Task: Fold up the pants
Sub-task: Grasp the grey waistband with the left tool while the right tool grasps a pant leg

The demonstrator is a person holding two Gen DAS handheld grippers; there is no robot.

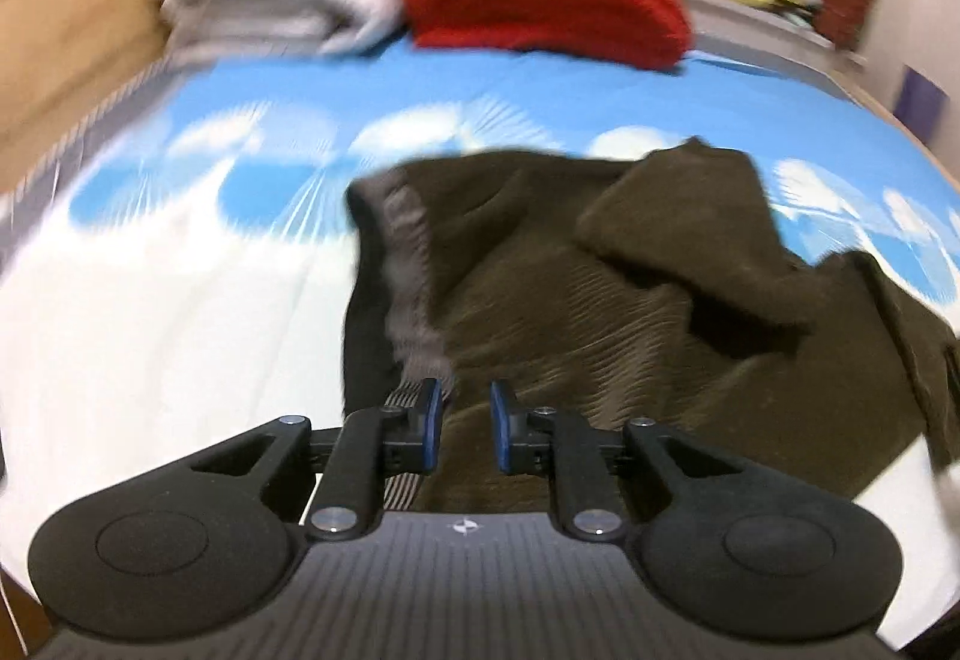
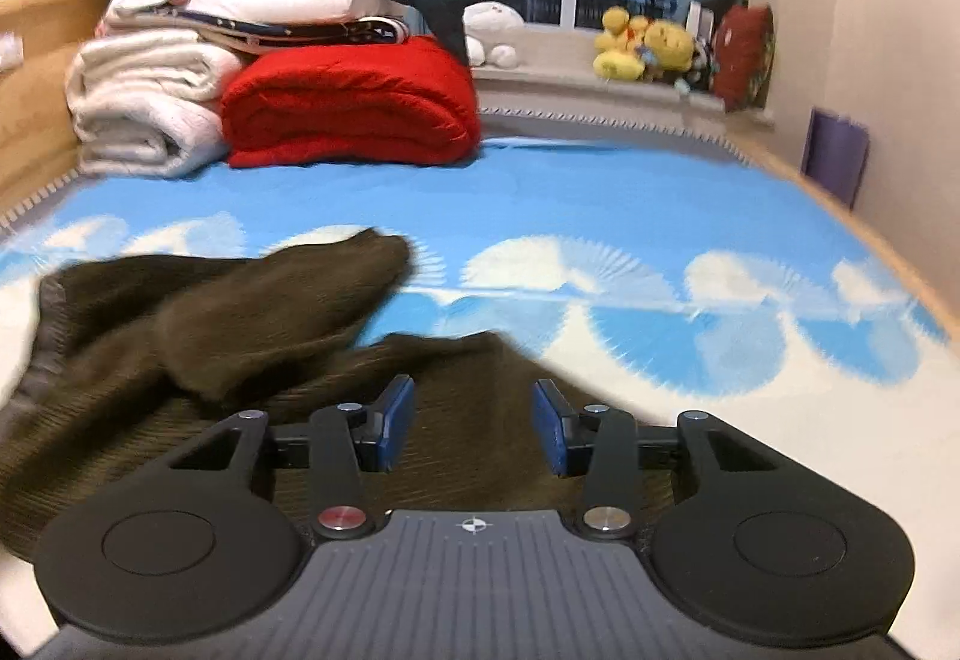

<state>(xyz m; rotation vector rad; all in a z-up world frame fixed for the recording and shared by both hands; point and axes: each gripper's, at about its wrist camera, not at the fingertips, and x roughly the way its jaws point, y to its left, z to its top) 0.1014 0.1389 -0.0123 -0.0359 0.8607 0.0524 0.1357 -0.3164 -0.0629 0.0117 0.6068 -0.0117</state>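
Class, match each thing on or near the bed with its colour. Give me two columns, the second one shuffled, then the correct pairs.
Things:
1. pants
2. folded blanket
3. bed sheet
4. plush toys on the sill

Colours:
A. yellow
B. sky blue with white clouds
C. dark olive brown
D. red

Pairs: 1-C, 2-D, 3-B, 4-A
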